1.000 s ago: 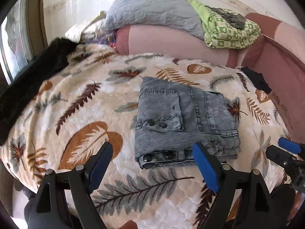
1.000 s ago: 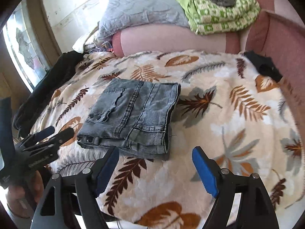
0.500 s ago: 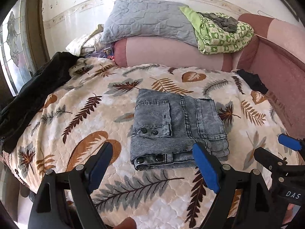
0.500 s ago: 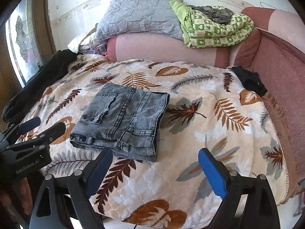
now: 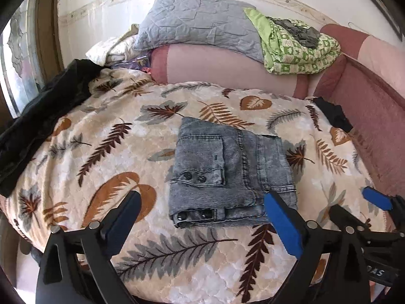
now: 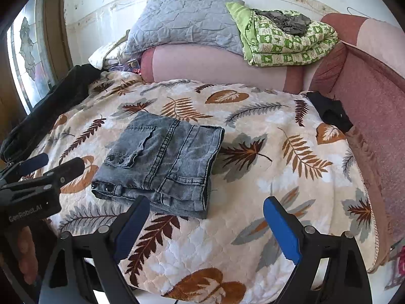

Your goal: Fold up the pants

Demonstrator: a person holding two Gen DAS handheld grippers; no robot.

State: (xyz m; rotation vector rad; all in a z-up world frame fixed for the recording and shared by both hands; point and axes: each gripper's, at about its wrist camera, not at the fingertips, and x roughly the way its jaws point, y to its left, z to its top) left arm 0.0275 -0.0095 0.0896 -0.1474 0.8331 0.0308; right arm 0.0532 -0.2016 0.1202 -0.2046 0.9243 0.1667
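Observation:
The grey denim pants [image 5: 227, 172] lie folded into a compact rectangle on the leaf-patterned bedspread [image 5: 101, 152], snap-button pocket facing up. My left gripper [image 5: 202, 210] hovers just short of their near edge. Its jaws are opening, and no cloth is pinched between its blue pads. In the right wrist view the pants [image 6: 162, 162] sit ahead and to the left. My right gripper [image 6: 206, 210] is open over bare bedspread beside their near right corner. Each gripper shows in the other's view: the left gripper [image 6: 54, 163] at the left edge, the right gripper [image 5: 354, 201] at the right edge.
A grey pillow [image 5: 197, 25] and a green checked quilt [image 5: 298, 48] rest on a pink bolster [image 5: 227, 71] at the back. A long black garment [image 5: 38, 116] lies along the left edge by a window. A small black cloth [image 5: 334, 116] sits against the pink side wall.
Both grippers have drawn back from the pants, which now sit farther from the fingers. Both pairs of jaws stand a little wider. The pants have not moved.

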